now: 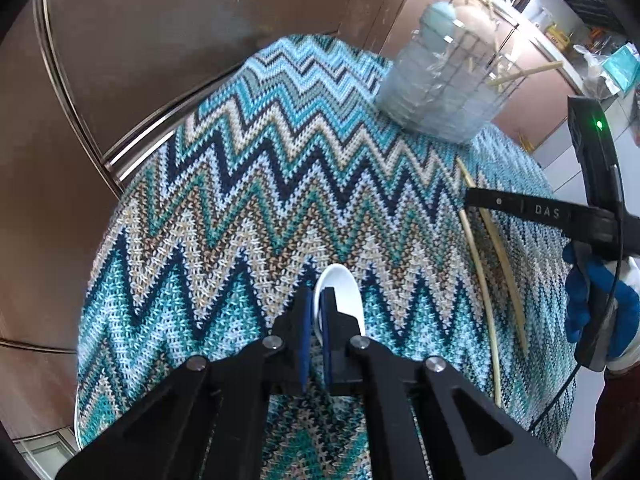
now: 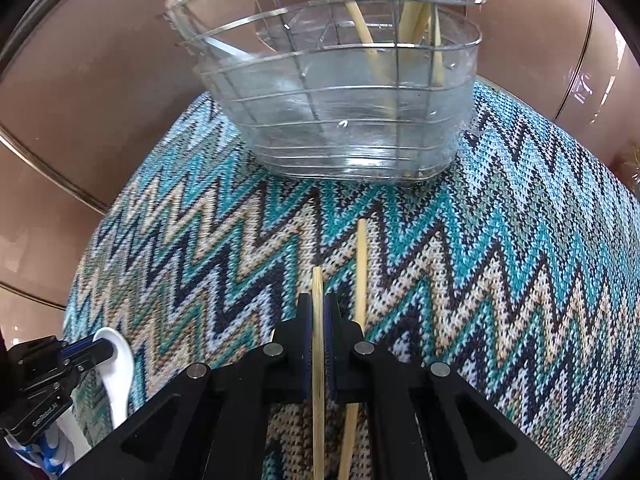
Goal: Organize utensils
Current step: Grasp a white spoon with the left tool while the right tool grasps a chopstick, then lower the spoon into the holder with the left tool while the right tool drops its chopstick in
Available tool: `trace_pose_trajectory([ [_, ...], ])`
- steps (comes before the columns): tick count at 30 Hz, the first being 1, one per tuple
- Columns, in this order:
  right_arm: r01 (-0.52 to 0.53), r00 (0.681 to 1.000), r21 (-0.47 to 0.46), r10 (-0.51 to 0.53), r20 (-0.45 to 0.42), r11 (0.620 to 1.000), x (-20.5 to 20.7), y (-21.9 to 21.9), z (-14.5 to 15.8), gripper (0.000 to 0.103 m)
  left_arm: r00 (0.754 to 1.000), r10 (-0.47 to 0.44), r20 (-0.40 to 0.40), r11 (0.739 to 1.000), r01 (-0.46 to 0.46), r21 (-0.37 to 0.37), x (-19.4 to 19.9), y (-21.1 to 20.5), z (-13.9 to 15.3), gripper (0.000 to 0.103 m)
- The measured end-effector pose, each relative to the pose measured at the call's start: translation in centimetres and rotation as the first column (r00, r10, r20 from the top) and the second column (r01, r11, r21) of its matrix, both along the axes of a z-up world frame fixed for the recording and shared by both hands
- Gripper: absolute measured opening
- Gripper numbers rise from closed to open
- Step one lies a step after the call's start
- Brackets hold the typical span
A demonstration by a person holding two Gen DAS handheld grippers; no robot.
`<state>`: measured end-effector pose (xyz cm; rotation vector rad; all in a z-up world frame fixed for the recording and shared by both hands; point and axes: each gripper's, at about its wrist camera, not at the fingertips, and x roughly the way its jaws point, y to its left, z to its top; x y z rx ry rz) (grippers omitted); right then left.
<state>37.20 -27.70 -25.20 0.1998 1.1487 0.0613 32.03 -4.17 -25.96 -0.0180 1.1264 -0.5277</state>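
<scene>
My left gripper (image 1: 316,304) is shut on a white ceramic spoon (image 1: 344,292), gripping its bowl edge just above the zigzag cloth; it also shows in the right wrist view (image 2: 86,354) with the spoon (image 2: 118,372). My right gripper (image 2: 319,304) is shut on a bamboo chopstick (image 2: 318,360). A second chopstick (image 2: 361,272) lies on the cloth beside it. In the left wrist view the two chopsticks (image 1: 486,280) lie under the right gripper's finger (image 1: 500,201). The wire utensil basket (image 2: 340,112) with a clear liner holds several chopsticks; it also shows in the left wrist view (image 1: 444,92).
The round table carries a teal, navy and beige zigzag knit cloth (image 1: 260,200). Brown cabinet panels (image 1: 160,40) with metal trim stand behind it. A cluttered counter (image 1: 560,28) lies far right. A blue-gloved hand (image 1: 600,300) holds the right gripper.
</scene>
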Motion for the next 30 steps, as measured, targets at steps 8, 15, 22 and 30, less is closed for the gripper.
trace_pose_trajectory([
  [8,-0.088,0.982,0.016,0.084,0.168,0.996,-5.4,0.3,4.9,0.006,0.985,0.056,0.16,0.998,-0.05,-0.044,-2.8,1.3,3.4,0.004],
  [15,-0.145,0.913,0.003,0.133,0.386,0.989,-9.9,1.4,10.4,0.006,0.956,0.106,0.274,0.992,-0.085,-0.089,-5.4,1.8,7.8,0.004],
  [22,-0.129,0.737,0.053,0.06,0.673,0.99,-11.2,-0.7,19.3,0.006,0.909,0.163,0.385,0.975,-0.088,-0.205,-4.5,0.1,14.9,0.004],
  [30,-0.028,0.445,0.067,-0.047,0.894,0.997,-6.9,-3.9,25.2,0.006,0.819,0.241,0.521,0.947,-0.082,-0.309,0.7,-6.3,21.9,0.004],
])
